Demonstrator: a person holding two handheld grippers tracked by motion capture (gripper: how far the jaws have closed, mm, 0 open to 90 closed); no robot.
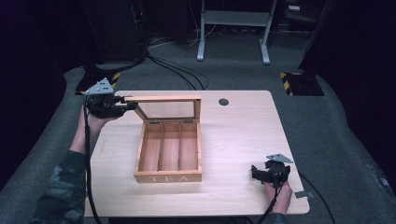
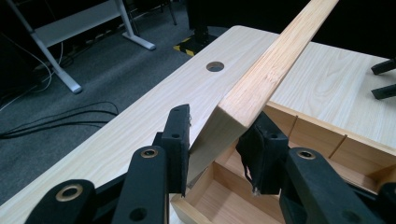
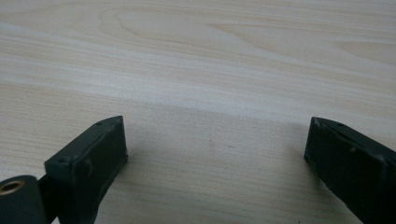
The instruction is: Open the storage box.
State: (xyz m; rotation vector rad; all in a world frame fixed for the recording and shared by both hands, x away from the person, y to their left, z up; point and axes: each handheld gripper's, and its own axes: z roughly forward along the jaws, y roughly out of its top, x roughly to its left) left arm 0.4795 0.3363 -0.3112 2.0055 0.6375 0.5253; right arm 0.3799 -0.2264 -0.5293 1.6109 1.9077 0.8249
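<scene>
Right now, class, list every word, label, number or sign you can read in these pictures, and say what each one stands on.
"TEA": pale capital letters on the front wall of the open wooden three-compartment box.
Yellow-and-black hazard stripes, a sign without words, on the dark stand feet on the grey floor.
No brand, number or other label is readable on the light wooden table or anything else.

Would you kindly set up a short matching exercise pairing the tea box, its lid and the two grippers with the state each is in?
1. lid
2. tea box
3. left gripper
4. right gripper

a. jaws wide apart over bare table
b. raised upright on its hinges
c. three empty compartments
d. clamped on a wooden corner

Pairs: 1-b, 2-c, 3-d, 4-a
</scene>
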